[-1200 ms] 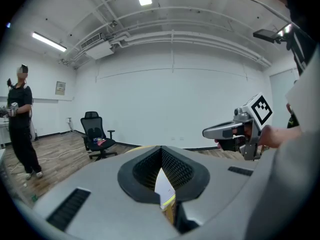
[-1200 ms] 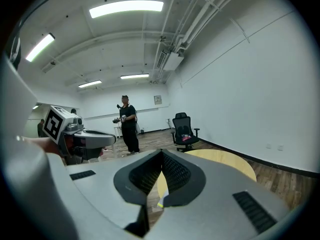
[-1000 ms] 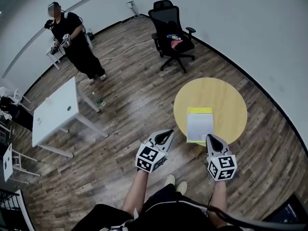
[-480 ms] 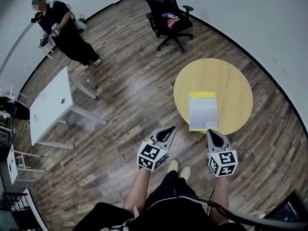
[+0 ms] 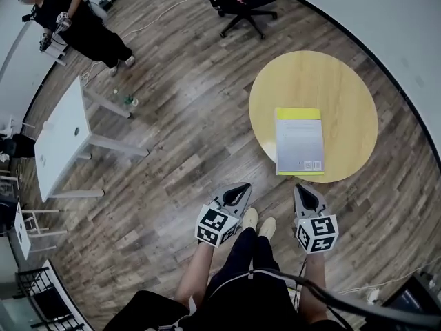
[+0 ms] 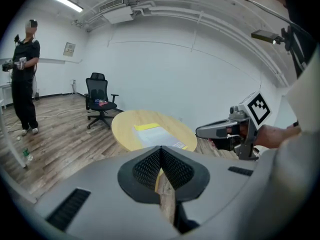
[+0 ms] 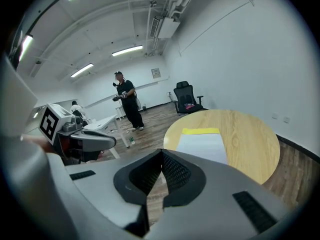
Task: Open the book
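The book [image 5: 299, 141] lies flat on the round counter [image 5: 344, 74], closed, its near short end close to the counter's near edge. Its long axis runs straight away from the person, with a yellow band across the far end and a barcode at the near right corner.

Both tongs are short of the counter, over the floor [image 5: 179, 136], and apart from the book. The right tongs [image 5: 301, 190] sit almost in line with the book's long axis, just back from the near edge. The left tongs [image 5: 238, 193] hang off to the left, beyond the counter's left rim, so the right hand is plainly the nearer one.

Each gripper view shows its own jaws pressed together with nothing between them, and the book ahead and slightly below.

The reach therefore looks like a forward one for the right hand, and forward and inward for the left. Which long side is the spine cannot be told from here – that would decide which edge to lift. The tongs would likely need to part first.
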Available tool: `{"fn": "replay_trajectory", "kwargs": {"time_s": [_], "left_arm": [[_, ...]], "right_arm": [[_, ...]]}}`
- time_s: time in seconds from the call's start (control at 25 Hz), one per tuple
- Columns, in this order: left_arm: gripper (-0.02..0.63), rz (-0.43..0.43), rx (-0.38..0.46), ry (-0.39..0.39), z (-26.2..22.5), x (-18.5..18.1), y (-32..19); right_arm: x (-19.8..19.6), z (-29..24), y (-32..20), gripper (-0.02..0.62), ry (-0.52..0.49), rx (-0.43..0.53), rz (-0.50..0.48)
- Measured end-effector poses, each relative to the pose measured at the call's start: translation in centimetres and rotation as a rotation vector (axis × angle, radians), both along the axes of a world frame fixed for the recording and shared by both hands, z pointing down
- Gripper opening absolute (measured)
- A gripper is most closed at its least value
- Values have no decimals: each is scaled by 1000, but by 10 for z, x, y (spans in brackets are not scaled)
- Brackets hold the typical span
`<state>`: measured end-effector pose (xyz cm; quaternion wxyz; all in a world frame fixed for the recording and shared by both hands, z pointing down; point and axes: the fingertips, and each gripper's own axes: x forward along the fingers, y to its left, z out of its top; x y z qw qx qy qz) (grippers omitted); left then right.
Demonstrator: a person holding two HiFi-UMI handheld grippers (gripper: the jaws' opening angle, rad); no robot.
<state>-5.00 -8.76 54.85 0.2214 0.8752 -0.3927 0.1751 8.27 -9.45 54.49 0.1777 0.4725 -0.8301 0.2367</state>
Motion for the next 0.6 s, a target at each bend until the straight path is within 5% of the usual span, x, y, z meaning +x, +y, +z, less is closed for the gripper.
{"fn": "replay_trajectory", "kwargs": {"time_s": [0.6], "left_arm": [[-2, -17, -184, 14, 112, -6, 12]], "right_arm": [[-7, 109, 11, 5, 19, -166, -1]]}}
